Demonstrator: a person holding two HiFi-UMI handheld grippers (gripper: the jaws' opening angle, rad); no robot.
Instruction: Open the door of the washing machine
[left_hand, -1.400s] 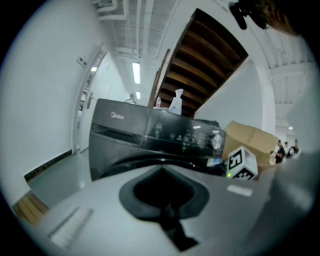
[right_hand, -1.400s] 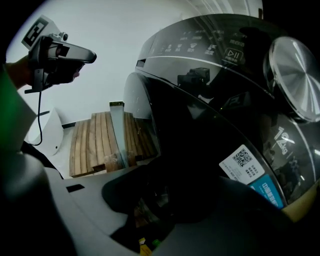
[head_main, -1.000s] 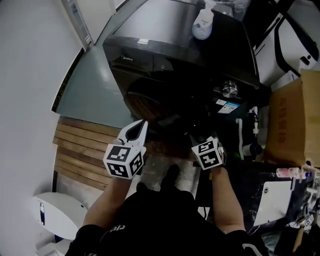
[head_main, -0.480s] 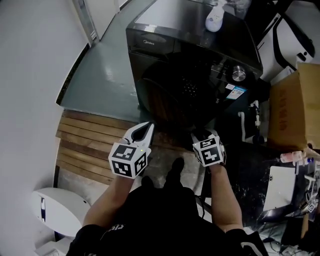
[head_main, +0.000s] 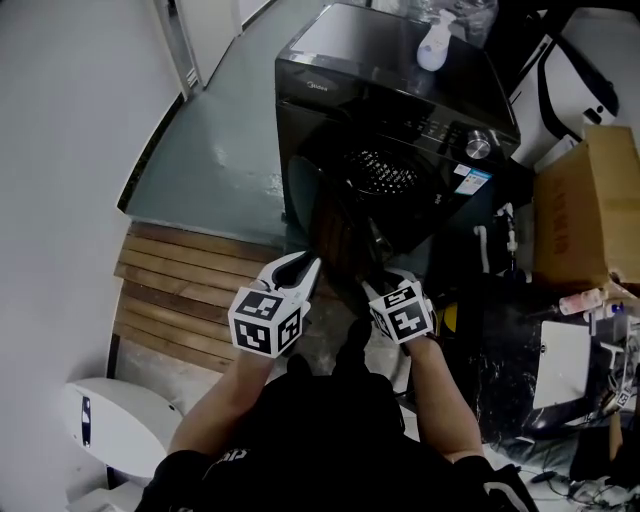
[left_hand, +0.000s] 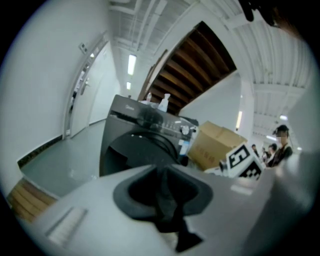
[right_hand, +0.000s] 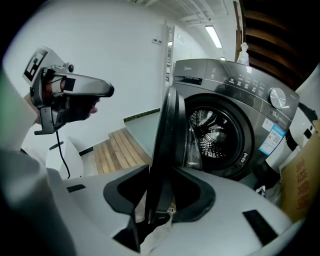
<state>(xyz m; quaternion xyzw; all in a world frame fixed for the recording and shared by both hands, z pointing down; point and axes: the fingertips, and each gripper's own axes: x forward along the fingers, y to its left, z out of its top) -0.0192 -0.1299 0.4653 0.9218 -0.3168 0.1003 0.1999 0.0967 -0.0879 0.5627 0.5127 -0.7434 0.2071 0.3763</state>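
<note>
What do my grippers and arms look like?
The left gripper and right gripper are pale grey shells with dark jaws, each carrying a white cube of black square markers. A black cable hangs from the left one. Short black sleeves. Left jaws have just been opening, nothing between them.

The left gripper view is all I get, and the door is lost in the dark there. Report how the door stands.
Observer: The door stands open, well out from the washing machine, the drum showing behind it.
Operator: Say what holds it.
Observer: The right gripper is closed on the door's edge.
Operator: Place my left gripper.
Observer: In the head view the left gripper hangs left of the door, apart from it. Its jaws have just been opening, with nothing between them.
</note>
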